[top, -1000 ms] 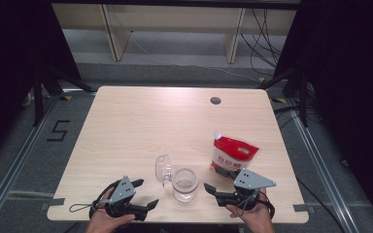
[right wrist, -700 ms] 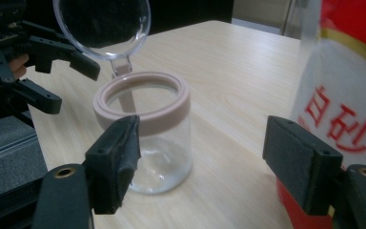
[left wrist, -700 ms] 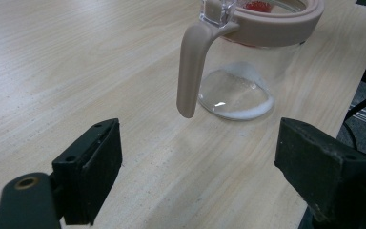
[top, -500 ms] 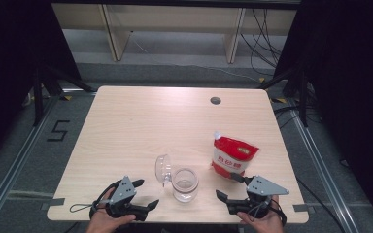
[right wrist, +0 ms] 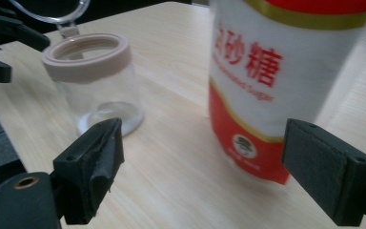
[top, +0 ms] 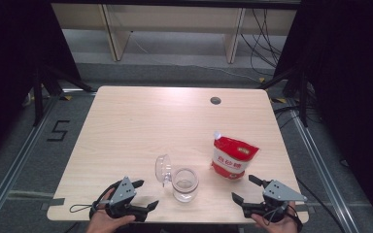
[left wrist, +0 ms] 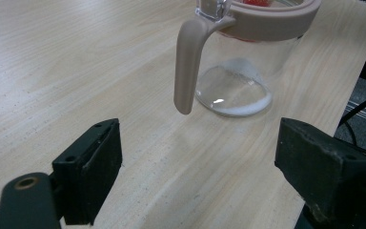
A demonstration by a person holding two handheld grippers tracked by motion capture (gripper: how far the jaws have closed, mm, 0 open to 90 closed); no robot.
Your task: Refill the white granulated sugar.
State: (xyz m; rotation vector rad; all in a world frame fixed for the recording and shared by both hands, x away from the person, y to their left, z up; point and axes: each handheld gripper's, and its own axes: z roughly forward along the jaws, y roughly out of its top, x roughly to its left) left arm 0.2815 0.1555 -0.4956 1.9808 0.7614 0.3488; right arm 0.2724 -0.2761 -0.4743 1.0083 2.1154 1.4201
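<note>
Standing at lower centre, glass jar (top: 185,184) with lid flipped open, perhaps sugar inside, red-white sugar pouch (top: 234,157) just right, left gripper (top: 145,195) open, right gripper (top: 245,188) just opened wide, nothing between.

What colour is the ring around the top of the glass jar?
The ring on the jar is pale pinkish beige, clearest in the right gripper view.
</note>
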